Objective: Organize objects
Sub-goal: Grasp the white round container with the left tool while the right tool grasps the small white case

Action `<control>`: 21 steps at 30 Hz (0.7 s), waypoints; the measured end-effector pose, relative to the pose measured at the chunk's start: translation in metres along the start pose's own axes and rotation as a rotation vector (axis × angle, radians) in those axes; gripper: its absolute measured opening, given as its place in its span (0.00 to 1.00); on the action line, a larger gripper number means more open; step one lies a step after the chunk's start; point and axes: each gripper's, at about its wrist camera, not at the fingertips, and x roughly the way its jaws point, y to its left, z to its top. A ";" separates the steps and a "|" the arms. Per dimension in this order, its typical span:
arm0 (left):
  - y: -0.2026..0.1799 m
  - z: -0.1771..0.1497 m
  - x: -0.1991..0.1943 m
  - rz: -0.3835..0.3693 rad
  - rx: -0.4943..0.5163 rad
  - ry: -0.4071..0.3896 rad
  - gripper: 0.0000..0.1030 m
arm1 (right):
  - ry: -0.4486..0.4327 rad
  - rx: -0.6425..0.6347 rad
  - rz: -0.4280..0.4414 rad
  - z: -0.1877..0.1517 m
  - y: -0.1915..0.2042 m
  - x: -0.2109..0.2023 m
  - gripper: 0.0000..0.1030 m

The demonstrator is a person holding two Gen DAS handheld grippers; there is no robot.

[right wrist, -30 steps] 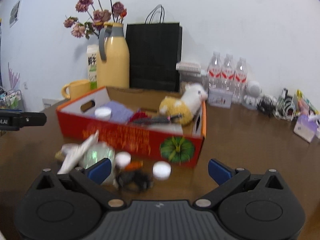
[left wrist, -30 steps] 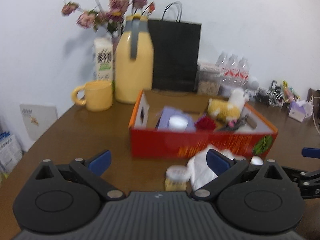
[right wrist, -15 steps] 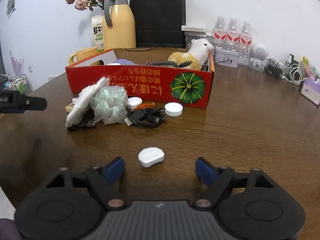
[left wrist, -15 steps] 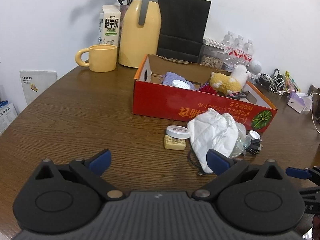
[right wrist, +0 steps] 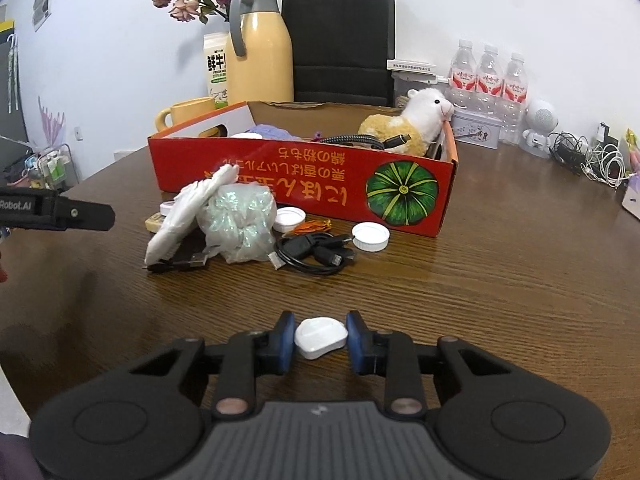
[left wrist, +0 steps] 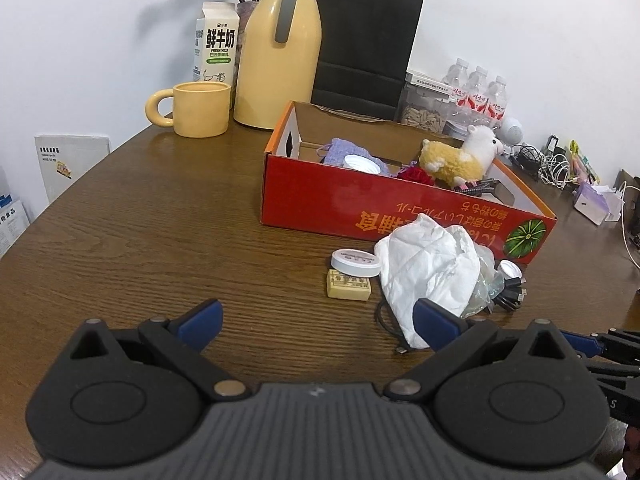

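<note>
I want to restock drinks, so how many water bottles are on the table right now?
3, upright in a row by the wall behind the red box: left bottle, middle bottle, right bottle. More could be hidden behind them.

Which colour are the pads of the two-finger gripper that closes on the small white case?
Blue pads, clearest in the right wrist view.

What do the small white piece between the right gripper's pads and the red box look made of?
White piece: likely hard plastic, with a smooth matte shell and rounded moulded edges. Red box: printed cardboard, with a brown raw inner face and folded flaps.
</note>
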 end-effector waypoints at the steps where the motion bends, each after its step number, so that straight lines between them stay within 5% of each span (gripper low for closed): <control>1: 0.000 0.000 0.001 -0.001 0.000 -0.001 1.00 | 0.000 -0.002 0.000 0.000 0.000 0.000 0.26; 21: 0.004 0.025 0.044 0.059 0.025 0.023 1.00 | -0.071 0.001 -0.041 0.031 -0.015 0.015 0.26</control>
